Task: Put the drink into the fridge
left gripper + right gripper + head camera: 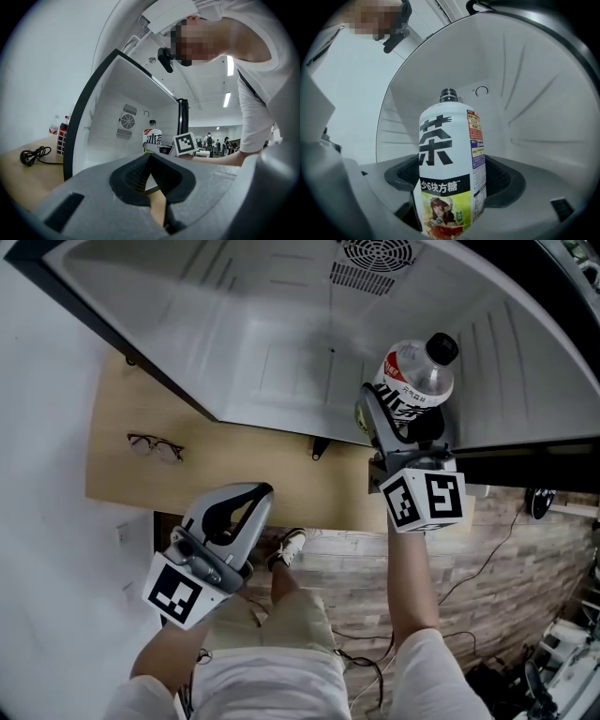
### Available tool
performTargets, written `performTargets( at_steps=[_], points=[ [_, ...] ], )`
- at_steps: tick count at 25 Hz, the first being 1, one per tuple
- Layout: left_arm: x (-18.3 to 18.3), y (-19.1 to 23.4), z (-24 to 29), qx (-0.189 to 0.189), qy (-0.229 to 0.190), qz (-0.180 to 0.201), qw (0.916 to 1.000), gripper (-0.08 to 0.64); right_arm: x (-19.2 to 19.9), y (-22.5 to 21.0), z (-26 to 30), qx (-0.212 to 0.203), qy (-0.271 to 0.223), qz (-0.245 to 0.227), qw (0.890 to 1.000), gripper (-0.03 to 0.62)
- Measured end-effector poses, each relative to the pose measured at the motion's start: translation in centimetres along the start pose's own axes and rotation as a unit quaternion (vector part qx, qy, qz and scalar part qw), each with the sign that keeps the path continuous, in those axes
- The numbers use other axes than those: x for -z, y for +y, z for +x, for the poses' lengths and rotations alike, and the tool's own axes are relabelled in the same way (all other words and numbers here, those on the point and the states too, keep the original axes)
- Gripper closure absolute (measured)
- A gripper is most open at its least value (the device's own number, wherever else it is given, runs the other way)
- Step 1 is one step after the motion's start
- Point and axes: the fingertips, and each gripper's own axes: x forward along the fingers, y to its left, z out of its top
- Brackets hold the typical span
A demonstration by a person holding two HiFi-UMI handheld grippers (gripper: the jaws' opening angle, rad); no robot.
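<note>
The drink is a clear bottle with a black cap and a white label. It stands upright between the jaws of my right gripper, which is shut on it inside the open white fridge, by the right wall. In the right gripper view the bottle fills the middle, with the jaws of my right gripper against both of its sides. My left gripper hangs low over the table's front edge, shut and holding nothing. Its view shows the shut left gripper and, farther off, the bottle in the fridge.
The fridge stands on a light wooden table. A pair of glasses lies at the table's left. In the left gripper view, a coiled black cable and a rack of bottles sit beside the fridge. Cables trail over the wood floor.
</note>
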Motion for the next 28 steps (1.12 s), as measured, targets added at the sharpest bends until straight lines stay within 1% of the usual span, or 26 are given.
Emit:
performTargets(
  at_steps=[3,9,15,22,28],
  points=[
    [-0.1,-0.1,-0.1,0.002,0.003,0.006,1.0000,0.546,0.4,-0.2,0.9,0.003,-0.002,-0.005,1.000,0.190],
    [0.3,0.9,-0.8,-0.012,0.011,0.001,0.9999,0.546,2.0,-2.0,2.3,0.035,0.001,0.002,0.999,0.190],
    [0.4,1.2,-1.4,-0.023,0.013,-0.011,0.9996,0.546,2.6,-2.9,3.4,0.045,0.003,-0.001,0.999,0.190],
    [0.4,1.8,-2.3,-0.036,0.016,-0.013,0.9991,0.546,2.8,-3.8,4.6,0.057,0.002,-0.004,0.998,0.190],
    [0.9,1.4,-2.3,-0.034,0.017,-0.018,0.9991,0.546,3.2,-4.2,5.1,0.067,0.002,-0.003,0.998,0.190]
  ],
)
